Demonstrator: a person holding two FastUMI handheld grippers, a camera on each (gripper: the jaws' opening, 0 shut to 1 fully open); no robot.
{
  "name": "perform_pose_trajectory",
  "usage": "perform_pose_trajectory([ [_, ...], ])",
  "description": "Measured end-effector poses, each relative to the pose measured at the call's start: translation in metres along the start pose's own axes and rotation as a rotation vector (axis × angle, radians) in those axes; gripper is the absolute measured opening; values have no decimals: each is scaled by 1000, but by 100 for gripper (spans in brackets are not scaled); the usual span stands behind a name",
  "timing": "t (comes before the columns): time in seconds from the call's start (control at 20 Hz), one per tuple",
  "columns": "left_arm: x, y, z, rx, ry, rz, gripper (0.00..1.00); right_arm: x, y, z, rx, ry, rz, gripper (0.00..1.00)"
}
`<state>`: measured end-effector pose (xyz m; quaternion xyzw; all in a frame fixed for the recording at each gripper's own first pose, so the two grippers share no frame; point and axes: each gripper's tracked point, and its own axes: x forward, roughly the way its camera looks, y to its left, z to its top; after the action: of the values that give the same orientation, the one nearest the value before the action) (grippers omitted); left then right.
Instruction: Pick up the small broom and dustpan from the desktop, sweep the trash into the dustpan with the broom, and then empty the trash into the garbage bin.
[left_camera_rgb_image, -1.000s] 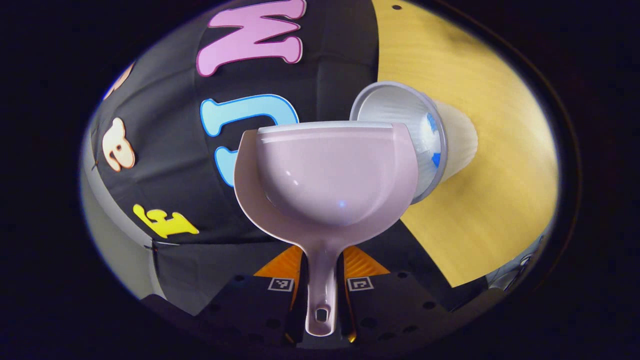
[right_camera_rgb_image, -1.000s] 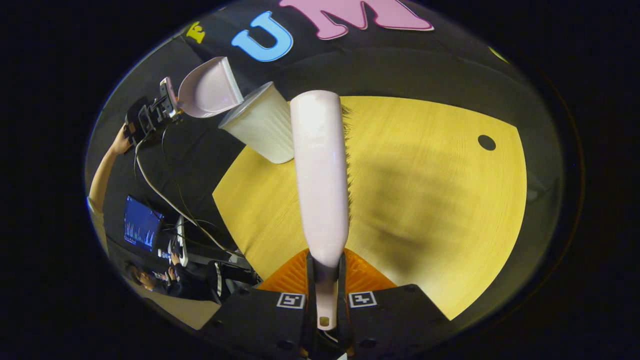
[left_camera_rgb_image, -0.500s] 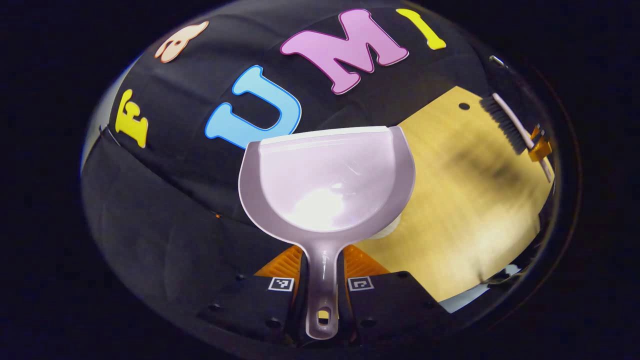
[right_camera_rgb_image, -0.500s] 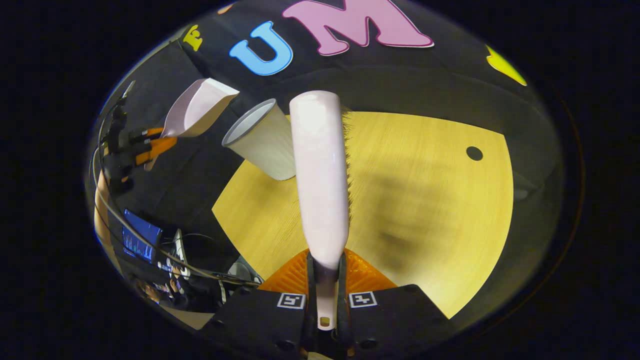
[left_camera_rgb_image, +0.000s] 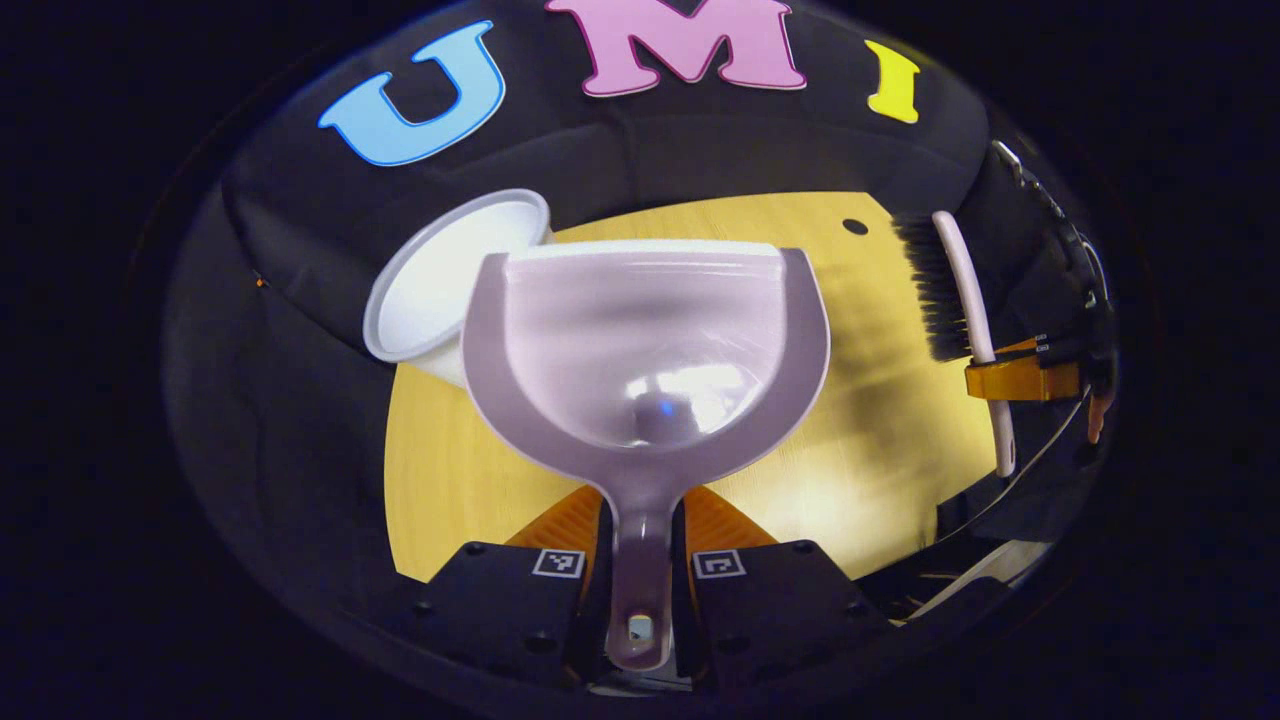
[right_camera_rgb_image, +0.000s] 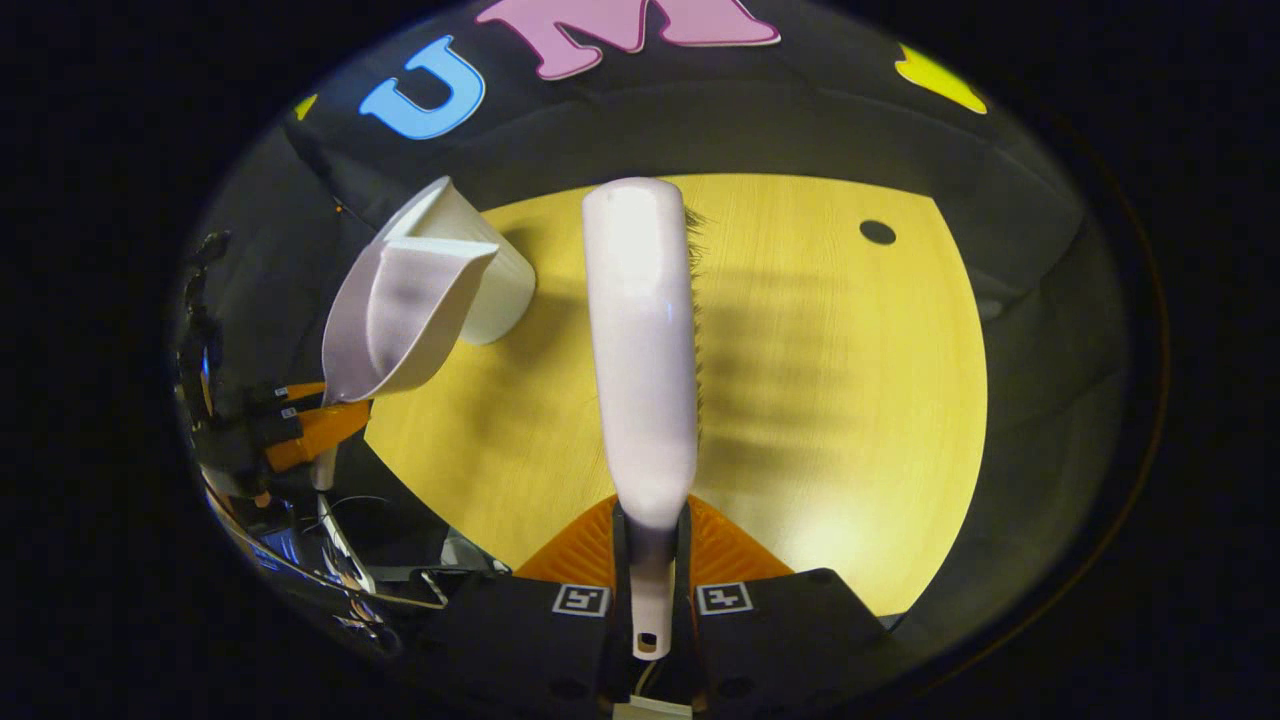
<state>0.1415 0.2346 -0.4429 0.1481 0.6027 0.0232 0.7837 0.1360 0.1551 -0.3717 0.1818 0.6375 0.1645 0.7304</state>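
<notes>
My left gripper (left_camera_rgb_image: 642, 540) is shut on the handle of a pale pink dustpan (left_camera_rgb_image: 645, 340), held above the wooden desktop (left_camera_rgb_image: 900, 440) with its scoop facing me; I see nothing in the scoop. Behind its left edge stands the white garbage bin (left_camera_rgb_image: 440, 275). My right gripper (right_camera_rgb_image: 650, 555) is shut on the handle of the small white broom (right_camera_rgb_image: 640, 340), whose dark bristles point right over the desktop (right_camera_rgb_image: 820, 400). In the right gripper view the dustpan (right_camera_rgb_image: 395, 320) hangs at the left, in front of the bin (right_camera_rgb_image: 490, 270). The broom (left_camera_rgb_image: 950, 290) also appears at the right of the left gripper view.
A small round hole (right_camera_rgb_image: 877, 232) is in the desktop near its far edge. Cables and equipment (right_camera_rgb_image: 300, 540) lie below the desk's left edge in the right gripper view. The black cloth wall rises behind the desk.
The dustpan has swung back from tipping at the bin's mouth and come down over the desktop. The broom has stayed nearly still over the desk.
</notes>
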Motion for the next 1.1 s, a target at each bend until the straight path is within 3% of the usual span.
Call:
perform_pose_trajectory([
  [0.15, 13, -17, 11, 14, -11, 31, 23, 12, 0, -28, -9, 52, 0, 17],
  [0.4, 4, -25, 13, 43, -50, 47, 23, 19, -1, -28, 8, 77, 15, 18],
  [0.6, 14, -62, -8, 6, 1, -81, 23, 28, 4, -28, 23, 78, 1, 17],
  [0.8, 49, -86, -25, -39, 93, -150, 23, 38, -5, -31, 56, 119, -39, 18],
  [1.1, 90, -105, -40, -94, 198, -179, 23, 70, -19, -41, 95, 193, -150, 17],
])
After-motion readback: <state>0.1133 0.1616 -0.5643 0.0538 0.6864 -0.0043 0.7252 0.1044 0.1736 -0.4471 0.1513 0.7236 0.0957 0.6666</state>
